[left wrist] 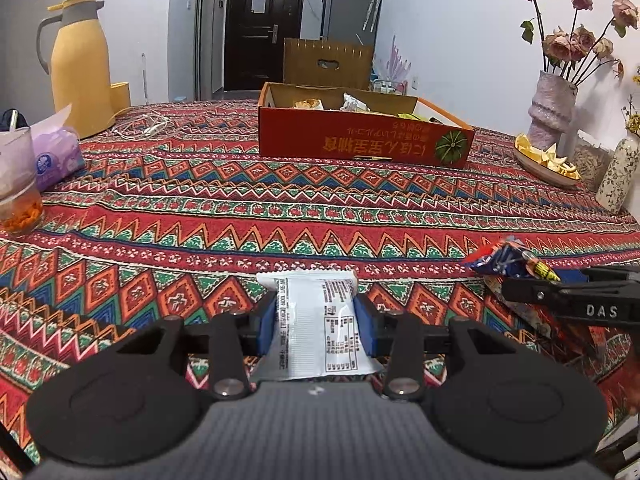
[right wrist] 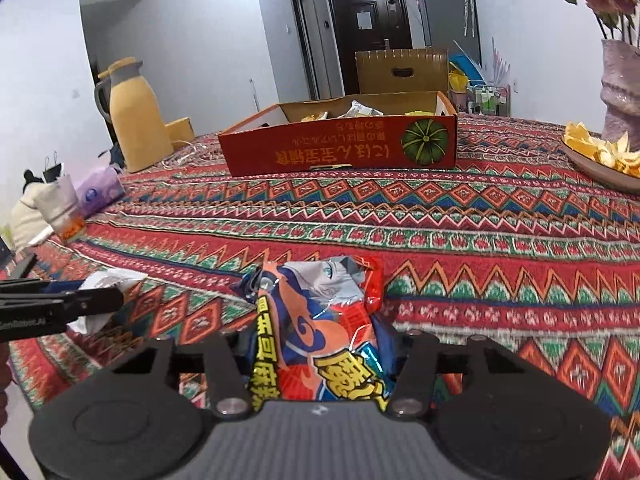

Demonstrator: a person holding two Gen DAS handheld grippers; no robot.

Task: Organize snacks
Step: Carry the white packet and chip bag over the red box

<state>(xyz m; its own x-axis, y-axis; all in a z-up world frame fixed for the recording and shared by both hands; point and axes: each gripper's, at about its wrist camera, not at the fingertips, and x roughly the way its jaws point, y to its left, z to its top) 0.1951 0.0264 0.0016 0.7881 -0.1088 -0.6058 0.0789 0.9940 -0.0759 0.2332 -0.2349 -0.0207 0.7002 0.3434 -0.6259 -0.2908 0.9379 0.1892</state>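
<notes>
Now: left gripper (left wrist: 316, 320) clamping white packet (left wrist: 316, 320), right gripper (right wrist: 320, 344) pinching colourful packet (right wrist: 320, 320); both aimed boxward (left wrist: 360, 136) for stowing.

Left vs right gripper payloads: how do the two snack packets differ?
Colour: the white packet in the left gripper is plain with small black print; the colourful packet in the right gripper is glossy blue, orange and red with cartoon art.
Bulk: the white packet looks flatter and narrower; the colourful packet is puffier and crumpled at the top.
Shared: both are sealed, clamped between jaws, and short of the red cardboard box.
</notes>
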